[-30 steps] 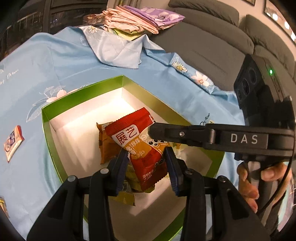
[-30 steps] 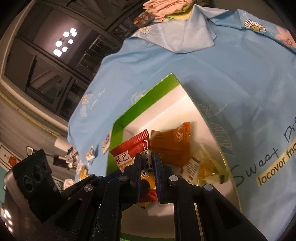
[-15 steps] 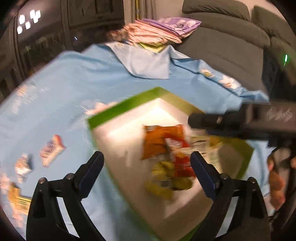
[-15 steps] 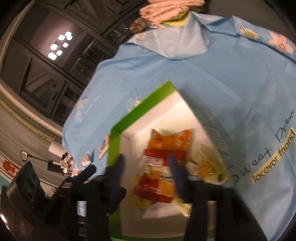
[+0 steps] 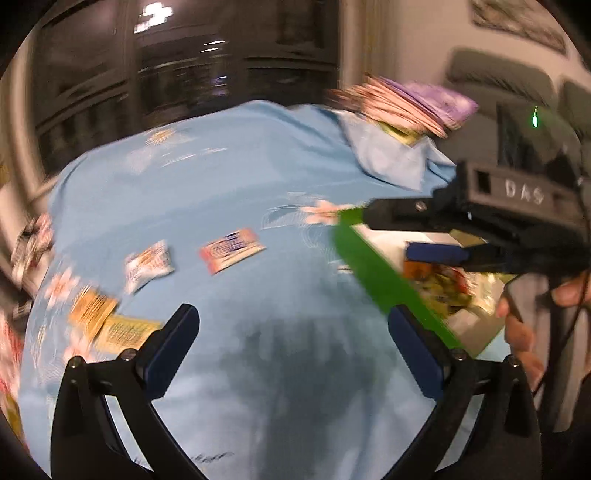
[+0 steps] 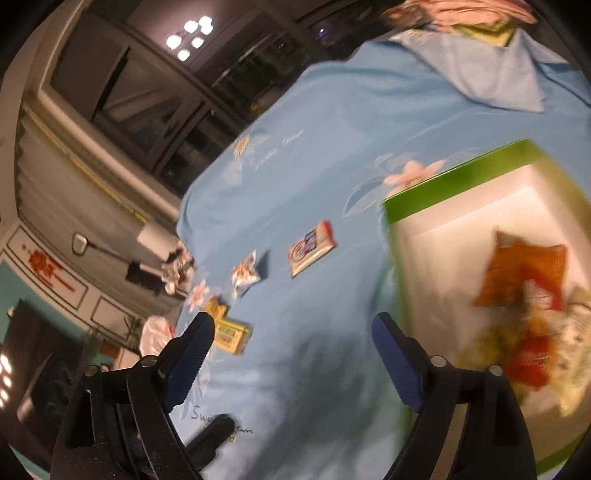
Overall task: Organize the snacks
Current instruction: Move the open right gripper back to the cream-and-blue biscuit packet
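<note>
A green-rimmed white box (image 5: 376,273) (image 6: 454,177) stands on the blue cloth with a heap of snack packets in it, an orange packet (image 6: 524,273) and a red packet (image 6: 532,354) among them. Several loose packets lie on the cloth left of the box: a red-white-blue one (image 5: 232,249) (image 6: 312,249), a white one (image 5: 147,264) (image 6: 245,275) and yellow ones (image 5: 125,332) (image 6: 231,334). My left gripper (image 5: 291,317) hangs over bare cloth, its jaws opening with nothing between them. My right gripper (image 6: 293,325) (image 5: 410,234) is beside the box's left rim, jaws also opening and empty.
The blue flowered tablecloth (image 5: 221,184) covers the whole table. A stack of folded cloths (image 5: 402,107) (image 6: 461,14) sits at the far edge, with a grey sofa (image 5: 498,77) behind. A person's hand (image 5: 521,332) holds the right gripper's handle.
Both grippers let go of the red packet, which now lies in the box. Both opened wide and swung left, away from the box toward the loose packets.
</note>
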Demonstrator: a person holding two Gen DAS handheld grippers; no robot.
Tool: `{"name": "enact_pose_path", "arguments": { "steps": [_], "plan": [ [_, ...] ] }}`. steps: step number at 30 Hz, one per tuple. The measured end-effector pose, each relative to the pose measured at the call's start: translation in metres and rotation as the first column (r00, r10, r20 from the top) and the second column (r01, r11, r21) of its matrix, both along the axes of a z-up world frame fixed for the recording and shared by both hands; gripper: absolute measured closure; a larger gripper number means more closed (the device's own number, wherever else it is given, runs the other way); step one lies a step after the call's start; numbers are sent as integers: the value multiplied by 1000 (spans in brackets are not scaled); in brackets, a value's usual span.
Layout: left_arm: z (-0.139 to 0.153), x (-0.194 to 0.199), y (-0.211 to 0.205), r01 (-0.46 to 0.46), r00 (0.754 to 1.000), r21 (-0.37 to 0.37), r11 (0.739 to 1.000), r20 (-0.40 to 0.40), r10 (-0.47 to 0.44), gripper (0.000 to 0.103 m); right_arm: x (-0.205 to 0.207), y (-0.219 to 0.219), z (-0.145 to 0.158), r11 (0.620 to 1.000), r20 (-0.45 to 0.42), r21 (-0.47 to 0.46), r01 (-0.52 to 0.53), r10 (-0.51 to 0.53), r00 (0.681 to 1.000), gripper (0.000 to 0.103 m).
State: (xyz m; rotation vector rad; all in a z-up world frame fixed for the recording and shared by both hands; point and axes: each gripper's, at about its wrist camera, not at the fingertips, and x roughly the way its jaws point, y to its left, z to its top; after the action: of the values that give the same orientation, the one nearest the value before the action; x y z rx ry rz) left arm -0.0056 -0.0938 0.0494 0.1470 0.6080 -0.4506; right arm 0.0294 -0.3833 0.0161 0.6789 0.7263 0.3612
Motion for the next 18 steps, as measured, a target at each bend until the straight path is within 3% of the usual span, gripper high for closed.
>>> {"name": "enact_pose_path", "arguments": {
  "steps": [6, 9, 12, 16, 18],
  "plan": [
    [-7, 5, 66, -181, 983, 24, 983, 36, 180, 0, 37, 46, 3, 997, -45, -76, -29, 26, 999, 9],
    [-11, 6, 85, -199, 979, 18, 980, 42, 198, 0, 61, 63, 3, 992, -58, -116, -47, 41, 998, 8],
    [-21, 12, 109, -230, 973, -46, 972, 13, 230, 0, 91, 74, -4, 989, -111, -141, -38, 22, 994, 8],
    [-41, 26, 129, -283, 959, -131, 950, -67, 277, 0, 134, 83, -25, 993, -173, -109, -56, 37, 984, 8],
    [-49, 33, 133, -325, 945, -132, 936, -93, 315, 0, 157, 86, -41, 990, -227, -126, -57, 27, 973, 8]
  ]
}}
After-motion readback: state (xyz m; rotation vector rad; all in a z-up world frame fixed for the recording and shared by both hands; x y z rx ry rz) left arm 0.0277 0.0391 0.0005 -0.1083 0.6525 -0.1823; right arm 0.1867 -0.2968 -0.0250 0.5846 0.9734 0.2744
